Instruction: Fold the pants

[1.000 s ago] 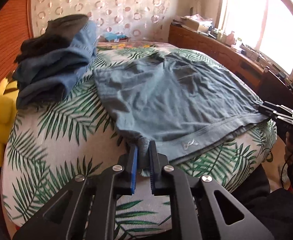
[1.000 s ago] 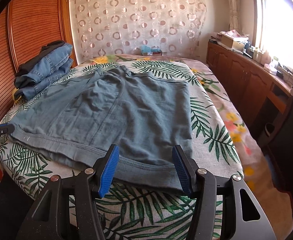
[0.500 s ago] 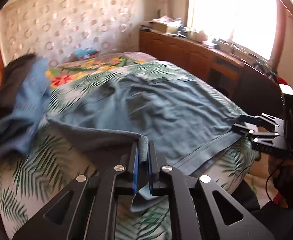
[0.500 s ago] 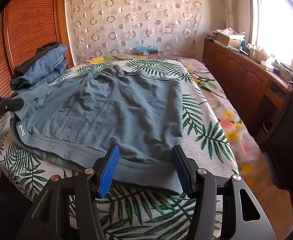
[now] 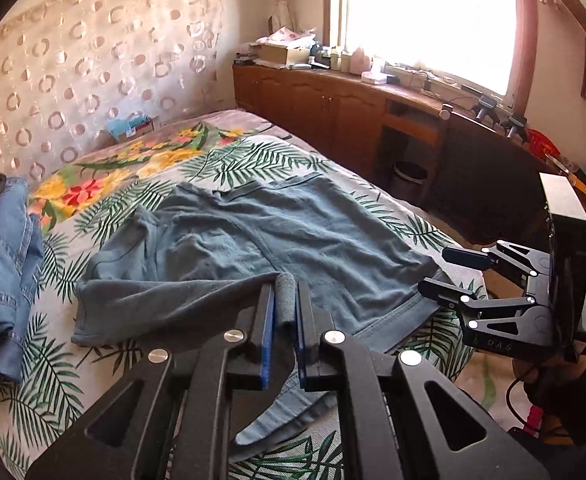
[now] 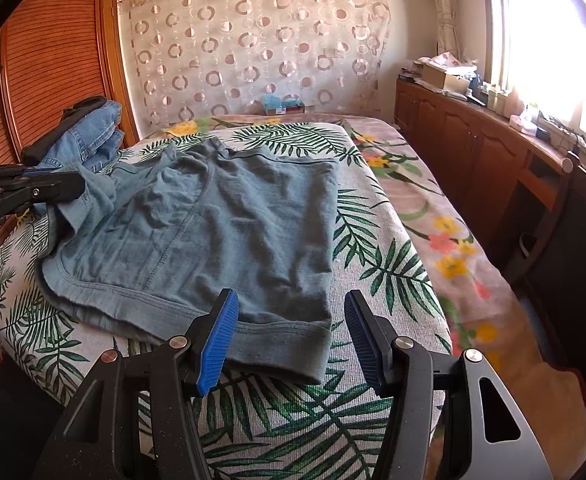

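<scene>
Grey-blue pants [image 5: 293,240] lie spread on the leaf-print bed [image 5: 53,392]. My left gripper [image 5: 284,304] is shut on the left corner of the waistband and holds it lifted, with that side folded over toward the middle. In the right wrist view the same pants [image 6: 221,232] show the raised corner at the left gripper [image 6: 69,188]. My right gripper [image 6: 291,336] is open and empty, its blue pads straddling the pants' near right corner just above the bed; it also shows in the left wrist view [image 5: 445,276].
A pile of folded jeans [image 6: 89,136] and dark clothes sits at the bed's far left by the wooden wardrobe [image 6: 53,60]. A wooden sideboard [image 6: 473,136] with clutter runs under the window on the right. A small box [image 6: 283,104] lies at the bed's head.
My left gripper has lifted the waistband corner off the bed and carried it rightward over the pants, folding the left side. My right gripper has stayed open at the near right corner.
</scene>
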`<action>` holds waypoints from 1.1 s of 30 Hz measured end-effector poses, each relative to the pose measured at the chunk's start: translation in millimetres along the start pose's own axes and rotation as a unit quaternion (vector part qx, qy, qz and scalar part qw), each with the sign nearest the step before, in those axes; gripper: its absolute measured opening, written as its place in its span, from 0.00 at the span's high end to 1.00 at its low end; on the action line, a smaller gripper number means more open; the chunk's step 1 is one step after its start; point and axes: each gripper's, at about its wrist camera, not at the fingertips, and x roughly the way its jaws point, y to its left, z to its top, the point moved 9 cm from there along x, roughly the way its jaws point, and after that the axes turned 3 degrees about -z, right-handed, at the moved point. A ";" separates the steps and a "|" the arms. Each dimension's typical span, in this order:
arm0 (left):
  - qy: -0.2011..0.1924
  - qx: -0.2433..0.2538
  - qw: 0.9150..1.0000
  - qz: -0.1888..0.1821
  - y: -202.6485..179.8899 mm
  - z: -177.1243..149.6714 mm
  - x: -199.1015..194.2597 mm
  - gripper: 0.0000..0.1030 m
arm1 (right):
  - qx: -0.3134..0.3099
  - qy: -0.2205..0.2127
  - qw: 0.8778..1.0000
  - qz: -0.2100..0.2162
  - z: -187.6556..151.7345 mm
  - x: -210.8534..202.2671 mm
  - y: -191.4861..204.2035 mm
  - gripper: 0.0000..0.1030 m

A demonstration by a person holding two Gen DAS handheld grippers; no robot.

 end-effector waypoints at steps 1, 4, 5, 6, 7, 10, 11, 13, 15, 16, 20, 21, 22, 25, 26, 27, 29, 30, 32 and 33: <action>0.002 -0.003 1.000 0.002 1.8 0.1 2.5 0.88 | -0.001 0.000 1.000 0.001 0.0 0.4 1.7 0.44; 0.004 -0.015 1.000 0.005 7.5 -3.4 -2.9 0.78 | -0.001 0.000 1.000 0.003 -1.0 2.1 2.6 0.44; 0.002 -0.016 1.000 0.007 7.3 -3.0 -3.3 0.75 | -0.001 0.001 1.000 0.005 -1.2 2.9 4.2 0.44; -0.003 -0.017 1.000 0.009 9.2 -3.8 -8.9 0.66 | -0.002 0.001 1.000 0.006 -1.6 3.0 3.8 0.44; -0.006 -0.017 1.000 0.010 8.5 -3.9 -10.3 0.55 | -0.003 0.002 1.000 0.007 -1.6 3.4 4.9 0.44; -0.018 -0.017 1.000 0.016 13.6 -6.6 -21.2 0.42 | -0.009 0.002 1.000 0.011 0.1 4.9 10.4 0.44; -0.020 -0.017 0.999 0.023 16.8 -8.4 -23.8 0.38 | -0.010 0.002 1.000 0.013 0.9 5.0 12.8 0.44; -0.026 -0.022 0.999 0.032 25.3 -13.1 -28.2 0.27 | -0.013 0.000 1.000 0.017 2.3 5.1 16.1 0.44; -0.022 -0.032 0.999 0.033 34.6 -22.7 -28.6 0.27 | -0.015 -0.001 1.000 0.024 4.2 5.7 20.9 0.44; -0.019 -0.039 0.998 0.037 40.7 -29.1 -27.8 0.27 | -0.017 -0.001 0.999 0.028 4.9 6.1 23.6 0.44; -0.003 -0.059 0.997 0.053 61.0 -51.2 -21.2 0.27 | -0.031 -0.002 0.998 0.051 8.0 9.0 42.5 0.45; 0.001 -0.064 0.996 0.055 65.8 -57.1 -19.7 0.27 | -0.035 -0.001 0.998 0.060 8.6 10.1 48.4 0.45; 0.004 -0.066 0.996 0.057 67.3 -60.1 -17.7 0.27 | -0.037 -0.001 0.997 0.067 8.9 10.9 53.3 0.45; 0.012 -0.075 0.995 0.060 73.7 -73.2 -13.8 0.27 | -0.051 0.002 0.995 0.089 9.3 14.0 68.1 0.45; 0.015 -0.079 0.995 0.059 75.9 -77.8 -12.7 0.27 | -0.056 0.003 0.994 0.095 8.4 14.6 72.4 0.45; 0.016 -0.080 0.995 0.058 76.6 -80.0 -12.3 0.27 | -0.062 0.005 0.993 0.101 7.0 15.8 76.8 0.45; 0.018 -0.084 0.995 0.058 76.8 -84.4 -12.1 0.27 | -0.070 0.011 0.992 0.107 4.7 20.8 83.2 0.46; 0.018 -0.086 0.994 0.057 77.2 -86.5 -12.0 0.27 | -0.073 0.016 0.991 0.109 3.1 24.2 85.2 0.49; 0.020 -0.088 0.994 0.055 77.1 -90.0 -12.0 0.27 | -0.078 0.024 0.991 0.110 2.3 31.9 91.2 0.52; 0.020 -0.089 0.994 0.054 76.9 -91.2 -12.1 0.27 | -0.080 0.028 0.990 0.112 1.5 35.5 92.7 0.56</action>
